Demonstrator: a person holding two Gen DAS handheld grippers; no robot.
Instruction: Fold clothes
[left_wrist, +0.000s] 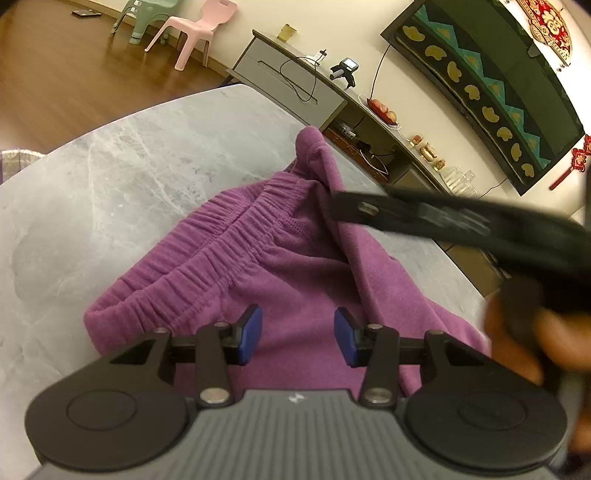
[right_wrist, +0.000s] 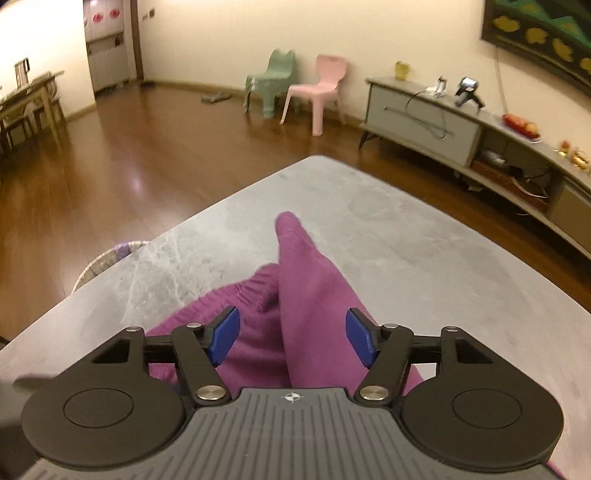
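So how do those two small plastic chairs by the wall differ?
The pink plastic chair has a plain slotted back, while the mint-green plastic chair has two ear-like points on top. The pink one stands nearer the grey cabinet; the green one is farther from it. Both are child-sized, upright, on the wooden floor.

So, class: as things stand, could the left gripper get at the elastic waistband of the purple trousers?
Probably yes. The left gripper is open above the purple trousers, and the waistband lies just ahead with nothing between; the right gripper is off to the side.
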